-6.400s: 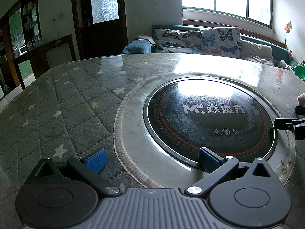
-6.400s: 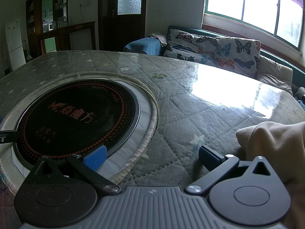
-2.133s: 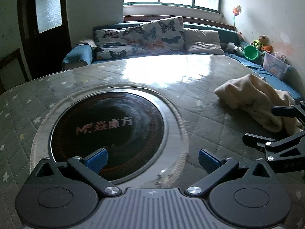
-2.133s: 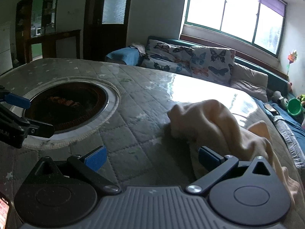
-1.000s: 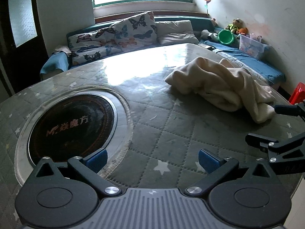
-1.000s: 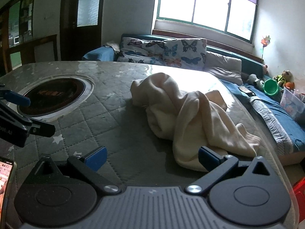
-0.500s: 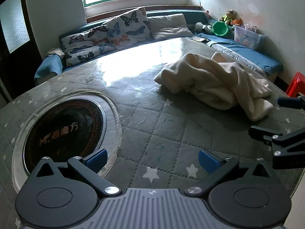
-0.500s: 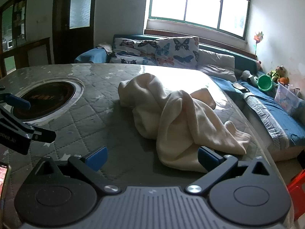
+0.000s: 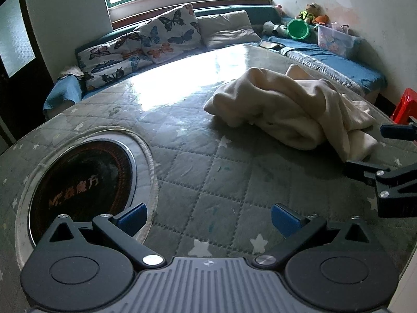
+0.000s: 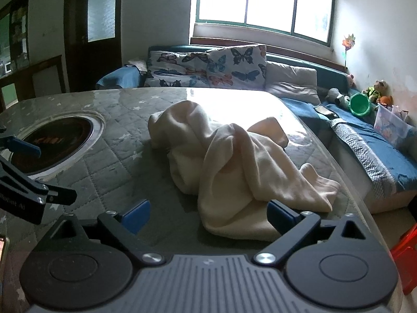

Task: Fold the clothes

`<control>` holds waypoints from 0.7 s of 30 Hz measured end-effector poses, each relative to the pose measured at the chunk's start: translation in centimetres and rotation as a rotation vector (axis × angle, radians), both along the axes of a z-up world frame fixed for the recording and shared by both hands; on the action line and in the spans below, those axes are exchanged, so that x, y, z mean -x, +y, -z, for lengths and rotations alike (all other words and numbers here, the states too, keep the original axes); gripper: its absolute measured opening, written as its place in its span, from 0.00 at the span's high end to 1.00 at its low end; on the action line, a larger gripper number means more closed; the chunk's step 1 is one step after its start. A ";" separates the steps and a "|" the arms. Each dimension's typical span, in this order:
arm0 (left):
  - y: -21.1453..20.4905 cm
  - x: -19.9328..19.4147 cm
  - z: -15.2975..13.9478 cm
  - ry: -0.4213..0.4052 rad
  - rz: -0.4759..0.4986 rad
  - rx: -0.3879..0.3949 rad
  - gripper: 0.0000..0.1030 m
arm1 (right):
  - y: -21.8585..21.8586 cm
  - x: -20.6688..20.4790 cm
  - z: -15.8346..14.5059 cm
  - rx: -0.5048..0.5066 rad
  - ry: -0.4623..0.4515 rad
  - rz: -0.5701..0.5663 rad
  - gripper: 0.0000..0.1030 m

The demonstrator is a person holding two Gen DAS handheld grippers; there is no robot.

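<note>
A crumpled cream garment (image 9: 294, 114) lies in a heap on the quilted grey table (image 9: 208, 182), toward its right side; it also shows in the right wrist view (image 10: 229, 167). My left gripper (image 9: 207, 217) is open and empty, above the table short of the garment. My right gripper (image 10: 208, 215) is open and empty, its fingers just in front of the heap's near edge. The right gripper also shows at the right edge of the left wrist view (image 9: 385, 154), and the left gripper at the left edge of the right wrist view (image 10: 31, 172).
A round black cooktop (image 9: 80, 174) is set into the table at the left. A sofa with butterfly cushions (image 10: 208, 70) runs behind, under the window. A blue bench with toys and a green bowl (image 10: 361, 105) lines the right wall. A red stool (image 9: 405, 104) stands beside the table.
Both grippers have swung right from the cooktop toward the garment, which now sits nearer and more central in both views. Both stay open.
</note>
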State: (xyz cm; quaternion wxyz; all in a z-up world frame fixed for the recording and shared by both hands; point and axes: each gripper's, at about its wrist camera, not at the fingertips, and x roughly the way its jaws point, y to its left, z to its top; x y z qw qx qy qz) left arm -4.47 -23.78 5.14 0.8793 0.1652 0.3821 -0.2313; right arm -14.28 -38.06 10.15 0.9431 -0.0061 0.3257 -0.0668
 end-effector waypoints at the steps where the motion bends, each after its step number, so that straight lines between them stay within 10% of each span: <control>1: -0.2 -0.1 0.0 0.001 0.002 -0.003 0.00 | -0.2 -0.2 0.0 -0.006 0.001 0.002 0.08; 21: -2.8 -2.5 -0.8 0.006 0.013 -0.009 0.00 | -1.5 -1.9 -0.7 -0.037 -0.010 0.013 0.12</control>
